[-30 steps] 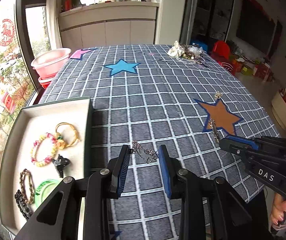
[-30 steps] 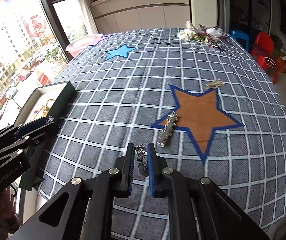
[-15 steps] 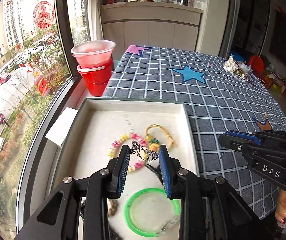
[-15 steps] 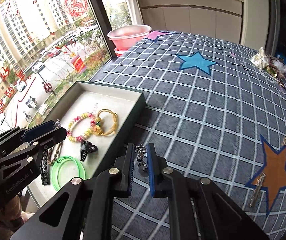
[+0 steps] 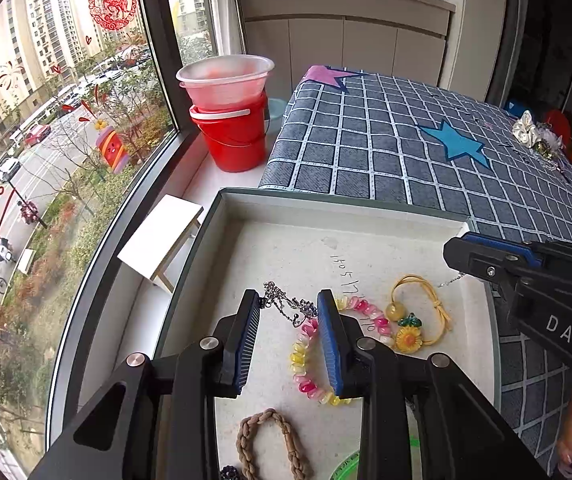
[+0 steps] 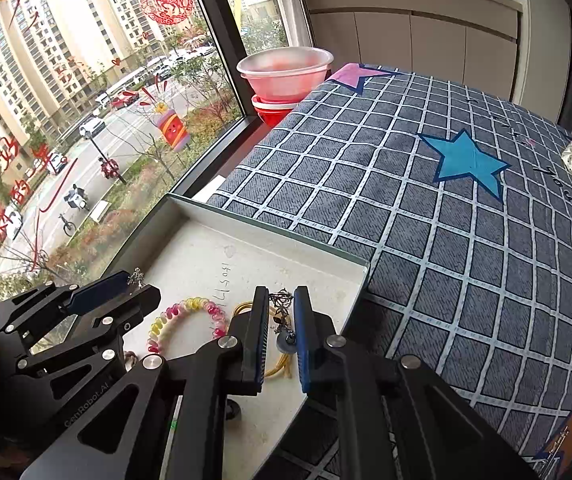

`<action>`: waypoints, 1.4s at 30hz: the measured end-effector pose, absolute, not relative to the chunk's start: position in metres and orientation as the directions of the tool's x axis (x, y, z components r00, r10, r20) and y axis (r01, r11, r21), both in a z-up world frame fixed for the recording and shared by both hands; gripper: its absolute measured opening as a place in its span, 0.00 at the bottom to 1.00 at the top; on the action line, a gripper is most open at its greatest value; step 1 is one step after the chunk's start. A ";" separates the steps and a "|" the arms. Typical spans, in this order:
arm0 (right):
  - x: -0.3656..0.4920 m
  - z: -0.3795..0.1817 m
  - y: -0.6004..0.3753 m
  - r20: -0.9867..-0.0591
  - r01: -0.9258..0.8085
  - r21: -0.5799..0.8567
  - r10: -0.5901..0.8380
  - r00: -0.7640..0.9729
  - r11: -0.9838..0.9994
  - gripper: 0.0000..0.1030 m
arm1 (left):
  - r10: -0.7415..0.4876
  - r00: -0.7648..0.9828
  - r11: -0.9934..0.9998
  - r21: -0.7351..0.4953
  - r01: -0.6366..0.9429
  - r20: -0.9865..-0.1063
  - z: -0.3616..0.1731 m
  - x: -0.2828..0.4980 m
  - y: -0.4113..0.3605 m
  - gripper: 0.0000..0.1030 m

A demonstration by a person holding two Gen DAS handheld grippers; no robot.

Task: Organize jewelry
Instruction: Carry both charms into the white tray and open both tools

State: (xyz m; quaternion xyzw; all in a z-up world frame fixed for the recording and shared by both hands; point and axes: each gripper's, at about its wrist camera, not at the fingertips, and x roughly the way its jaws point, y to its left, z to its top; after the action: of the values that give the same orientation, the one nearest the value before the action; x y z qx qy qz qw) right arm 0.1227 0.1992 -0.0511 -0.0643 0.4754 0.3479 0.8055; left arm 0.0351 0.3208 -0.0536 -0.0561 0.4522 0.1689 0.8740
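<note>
My left gripper [image 5: 287,306] is shut on a silver chain necklace [image 5: 286,306] and holds it over the white jewelry tray [image 5: 325,206]. My right gripper [image 6: 280,312] is shut on a small silver pendant piece [image 6: 282,312] over the tray's right side [image 6: 359,280]. In the tray lie a pink and yellow bead bracelet [image 5: 305,364], a yellow cord bracelet with a sunflower charm [image 5: 421,312], a brown braided bracelet [image 5: 270,440] and a green bangle [image 5: 345,468]. The left gripper shows in the right wrist view [image 6: 134,280], the right gripper in the left wrist view [image 5: 457,250].
The tray sits at the table's left edge by a window. A checked blue cloth with stars [image 5: 405,140] covers the table. A red bucket with pink basins [image 5: 230,120] stands on the sill. A heap of jewelry [image 5: 537,136] lies far right.
Both grippers have moved left from above the cloth to above the tray, each still carrying its piece. The tray now fills the near view.
</note>
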 end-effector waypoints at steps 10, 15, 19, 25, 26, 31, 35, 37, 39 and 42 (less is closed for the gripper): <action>0.141 -0.075 0.215 -0.834 -0.611 0.223 0.473 0.283 0.760 0.13 | 0.277 0.487 0.927 0.097 -0.362 -0.828 -0.072 0.047 0.324 0.37; 0.139 -0.081 0.222 -0.846 -0.629 0.193 0.452 0.282 0.753 0.13 | 0.288 0.474 0.925 0.113 -0.364 -0.832 -0.077 0.049 0.322 0.37; 0.138 -0.087 0.227 -0.858 -0.634 0.183 0.437 0.271 0.752 0.13 | 0.283 0.469 0.924 0.108 -0.366 -0.836 -0.079 0.049 0.324 0.37; 0.136 -0.087 0.230 -0.867 -0.645 0.155 0.416 0.275 0.748 0.14 | 0.306 0.466 0.922 0.136 -0.363 -0.830 -0.078 0.049 0.320 0.38; 0.138 -0.087 0.230 -0.867 -0.641 0.164 0.420 0.269 0.750 0.14 | 0.306 0.465 0.921 0.135 -0.364 -0.831 -0.078 0.048 0.320 0.38; 0.145 -0.078 0.215 -0.834 -0.601 0.269 0.494 0.245 0.752 0.17 | 0.319 0.463 0.916 0.144 -0.375 -0.827 -0.075 0.044 0.317 0.38; 0.146 -0.066 0.201 -0.802 -0.582 0.320 0.541 0.254 0.748 0.56 | 0.327 0.471 0.915 0.150 -0.374 -0.819 -0.070 0.042 0.314 0.38; 0.145 -0.060 0.193 -0.788 -0.574 0.335 0.556 0.264 0.747 0.56 | 0.326 0.476 0.917 0.149 -0.371 -0.817 -0.067 0.042 0.312 0.47; 0.145 -0.056 0.186 -0.779 -0.564 0.353 0.568 0.265 0.747 0.56 | 0.331 0.493 0.916 0.147 -0.374 -0.805 -0.063 0.039 0.310 0.87; 0.143 -0.052 0.175 -0.770 -0.547 0.368 0.577 0.273 0.751 0.57 | 0.339 0.515 0.918 0.156 -0.365 -0.787 -0.054 0.035 0.304 0.92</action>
State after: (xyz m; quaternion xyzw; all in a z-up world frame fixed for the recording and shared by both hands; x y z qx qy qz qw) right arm 0.1434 0.1751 -0.0517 0.0148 0.4894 0.3523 0.7976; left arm 0.0351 0.3039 -0.0542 -0.0146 0.4488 0.2023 0.8703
